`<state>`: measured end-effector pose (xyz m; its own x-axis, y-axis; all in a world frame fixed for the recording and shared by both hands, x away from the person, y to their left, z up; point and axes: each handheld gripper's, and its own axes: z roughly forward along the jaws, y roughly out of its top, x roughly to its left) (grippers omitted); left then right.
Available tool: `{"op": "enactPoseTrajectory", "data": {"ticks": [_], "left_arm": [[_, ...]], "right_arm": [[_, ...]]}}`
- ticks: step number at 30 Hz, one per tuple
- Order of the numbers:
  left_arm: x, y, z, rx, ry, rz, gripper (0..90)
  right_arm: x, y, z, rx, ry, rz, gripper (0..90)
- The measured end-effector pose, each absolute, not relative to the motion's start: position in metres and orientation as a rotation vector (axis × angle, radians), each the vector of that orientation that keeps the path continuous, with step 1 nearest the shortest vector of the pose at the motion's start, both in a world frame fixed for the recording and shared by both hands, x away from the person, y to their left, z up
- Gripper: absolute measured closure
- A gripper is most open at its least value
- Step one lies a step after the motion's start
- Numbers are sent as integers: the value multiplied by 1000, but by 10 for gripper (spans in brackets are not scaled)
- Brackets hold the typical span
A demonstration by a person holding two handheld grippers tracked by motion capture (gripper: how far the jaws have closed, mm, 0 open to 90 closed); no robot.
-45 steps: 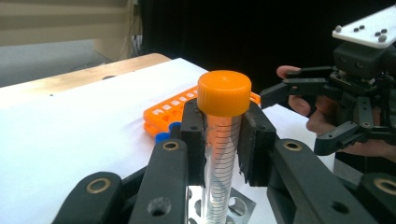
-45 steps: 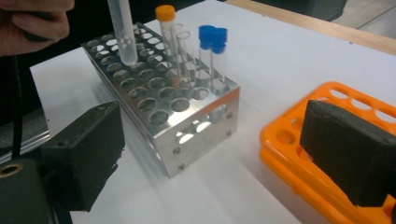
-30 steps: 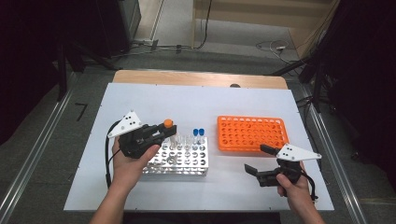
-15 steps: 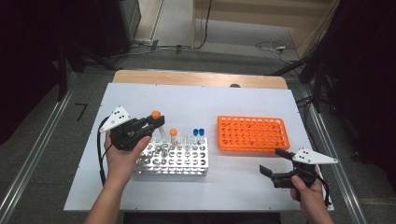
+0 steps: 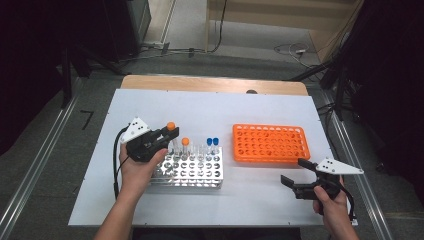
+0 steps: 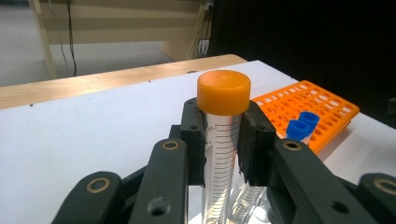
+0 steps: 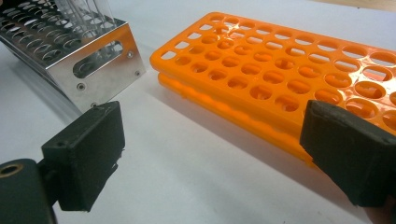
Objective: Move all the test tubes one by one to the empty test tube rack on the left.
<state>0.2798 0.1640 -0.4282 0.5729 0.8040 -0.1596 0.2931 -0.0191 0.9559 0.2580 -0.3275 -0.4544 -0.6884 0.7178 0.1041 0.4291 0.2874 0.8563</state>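
At the left of the white table (image 5: 280, 200), the left tongs (image 5: 169, 134) are seen pinching an orange-capped tube (image 5: 171, 127) just below its cap, held above the rear left corner of the metal rack (image 5: 189, 172). In the left gripper view the tube (image 6: 223, 140) is gripped between both black pads, its long axis upright and its cap pointing up, with printed graduations running down the clear wall.

Beside it to the right, a second orange-capped tube (image 5: 185, 144) is standing in the rack, and two blue-capped tubes (image 5: 213, 143) are set side by side further right along the back row. A few uncapped clear tubes are also standing in the rack; their number cannot be told. Nothing is placed between the held tube and the rack beneath it.

Right of the metal rack, apart from it, one orange rack (image 5: 270, 143) is lying flat with all visible holes vacant.

At the far right, the right tongs (image 5: 298, 171) are spread wide and hold nothing, held low over bare table in front of the orange rack's near right corner. In the right gripper view both racks are seen beyond the pads.
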Motion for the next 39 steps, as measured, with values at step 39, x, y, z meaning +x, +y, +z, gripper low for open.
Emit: {"op": "enactPoseTrajectory", "data": {"ticks": [39], "left_arm": [[270, 156, -435, 1705, 935, 563, 644]], "right_arm": [[263, -326, -459, 1047, 2277, 1345, 53]]}}
